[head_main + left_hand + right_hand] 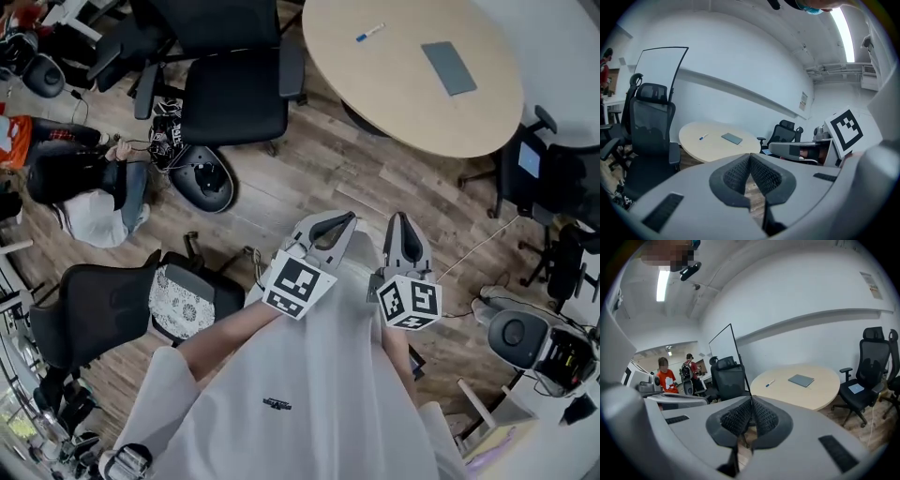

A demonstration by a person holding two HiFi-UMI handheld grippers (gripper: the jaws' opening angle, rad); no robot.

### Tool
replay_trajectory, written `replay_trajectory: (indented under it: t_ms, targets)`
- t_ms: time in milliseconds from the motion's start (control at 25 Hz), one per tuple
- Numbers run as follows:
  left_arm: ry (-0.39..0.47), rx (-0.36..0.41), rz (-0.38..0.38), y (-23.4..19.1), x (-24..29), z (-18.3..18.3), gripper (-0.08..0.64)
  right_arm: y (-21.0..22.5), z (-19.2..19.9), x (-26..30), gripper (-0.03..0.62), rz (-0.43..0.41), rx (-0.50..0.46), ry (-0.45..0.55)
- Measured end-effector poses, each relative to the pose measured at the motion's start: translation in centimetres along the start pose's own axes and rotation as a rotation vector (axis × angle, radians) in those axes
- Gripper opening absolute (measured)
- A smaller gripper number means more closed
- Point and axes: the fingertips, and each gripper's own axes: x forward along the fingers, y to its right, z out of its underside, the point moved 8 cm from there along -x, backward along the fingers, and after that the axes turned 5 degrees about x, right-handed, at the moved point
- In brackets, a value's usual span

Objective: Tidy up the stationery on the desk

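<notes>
A round light-wood table [394, 103] stands ahead of me, some way off. On it lie a blue-and-white pen [369, 33] and a flat grey notebook [449, 67]; the same pen [703, 137] and notebook [731, 138] show in the left gripper view, and the pen [769, 383] and notebook [801, 380] in the right gripper view. My left gripper [343, 219] and right gripper [401, 218] are held side by side over the wooden floor, short of the table. Both are shut with nothing between the jaws.
Black office chairs stand left of the table [232, 89], near my left side [103, 305] and at the right [534, 164]. A person [89, 192] sits on the floor at the left among bags. Cables and equipment [520, 333] lie at the right. A whiteboard [725, 350] stands behind one chair.
</notes>
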Motion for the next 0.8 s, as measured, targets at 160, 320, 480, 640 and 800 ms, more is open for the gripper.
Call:
replay_trajectory:
  t_ms: [160, 320, 480, 640, 800]
  targets:
    - [-0.021, -0.021, -0.003, -1.7, 2.6, -0.7, 0.02, 1.8, -0.8, 2.7, 0.034, 0.062, 0.023, -0.007]
    - [-0.036, -0.012, -0.009, -3.5, 6.5, -1.9, 0.02, 4.3, -2.0, 6.2, 0.034, 0.062, 0.047, -0.005]
    - [-0.029, -0.005, -0.046, -5.3, 11.8, -4.7, 0.02, 7.9, -5.1, 10.3, 0.034, 0.004, 0.037, -0.01]
    - [-0.028, 0.001, -0.064, -6.2, 18.3, -8.3, 0.02, 12.5, -9.5, 14.6, 0.034, -0.07, 0.041, -0.006]
    - [-0.025, 0.006, -0.08, -7.0, 24.6, -11.6, 0.02, 16.6, -13.9, 19.1, 0.034, -0.176, 0.046, 0.012]
